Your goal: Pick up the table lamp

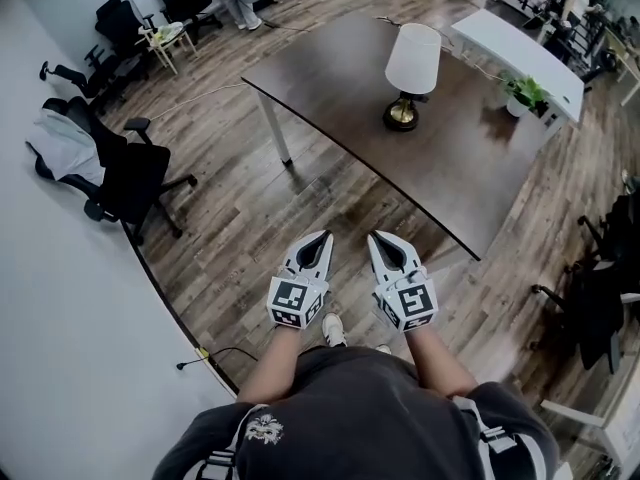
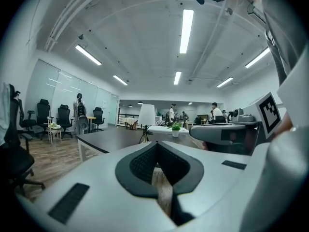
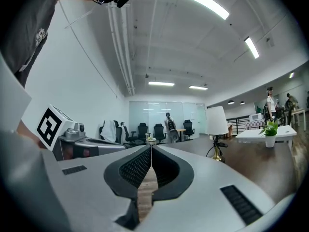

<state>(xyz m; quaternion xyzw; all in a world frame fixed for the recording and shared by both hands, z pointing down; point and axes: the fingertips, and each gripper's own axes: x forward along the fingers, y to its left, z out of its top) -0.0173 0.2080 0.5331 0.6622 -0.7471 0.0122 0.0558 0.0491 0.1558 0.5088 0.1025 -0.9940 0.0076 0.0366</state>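
Head view looks down on us as we stand on the wood floor and hold a gripper out in each hand. Our left gripper and right gripper sit side by side, close but not touching. Both point at the dark table. The lamp stands upright on that table, near its far side and well apart from both grippers. It has a white shade and a round gold and black foot. In the left gripper view the jaws are pressed together with nothing between them, and the lamp shows far off past the tips. In the right gripper view the jaws are closed tight and empty too, and the lamp is off to the right. A small green plant sits on a white table behind the lamp. A black chair stands by the wall on our left.
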